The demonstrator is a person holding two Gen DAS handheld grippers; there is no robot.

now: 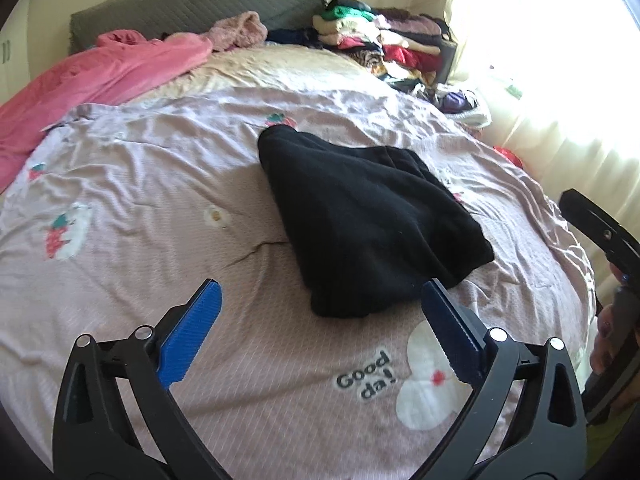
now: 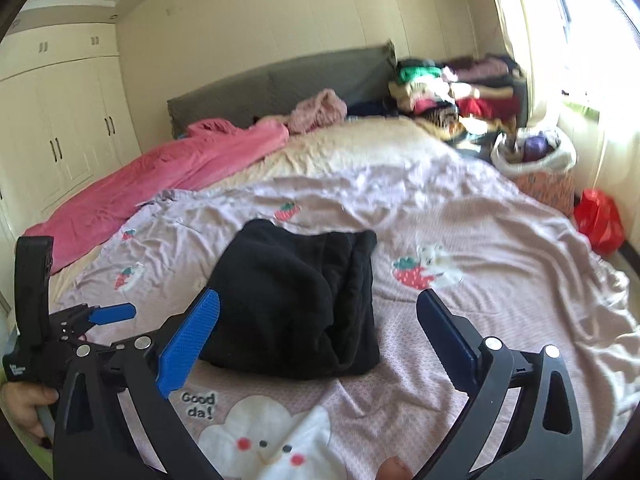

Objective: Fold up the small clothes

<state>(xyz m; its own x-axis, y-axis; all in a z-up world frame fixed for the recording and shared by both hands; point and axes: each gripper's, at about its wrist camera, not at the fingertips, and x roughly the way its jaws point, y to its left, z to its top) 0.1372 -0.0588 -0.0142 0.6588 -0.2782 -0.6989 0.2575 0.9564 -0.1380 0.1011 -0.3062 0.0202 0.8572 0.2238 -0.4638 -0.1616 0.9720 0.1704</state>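
Here, both the left hand-held gripper (image 1: 320, 300) and right hand-held gripper (image 2: 318, 312) stand wide open, empty, above a seemingly folded black garment (image 1: 360, 216) on the bed (image 1: 140, 200).

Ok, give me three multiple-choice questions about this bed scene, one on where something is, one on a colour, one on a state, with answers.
1. Where does the black garment lie?
A. on the pink blanket
B. on the lilac sheet
C. on the clothes pile

2. What colour are the pads on the tongs?
A. red
B. green
C. blue

3. How do the left tongs stand?
A. open, holding nothing
B. shut on the garment
C. shut on the sheet

Answers:
1. B, it rests on the lilac sheet, clear of the pink blanket and the clothes pile.
2. C, each pad is blue.
3. A, the fingers stand wide apart with only sheet between them.
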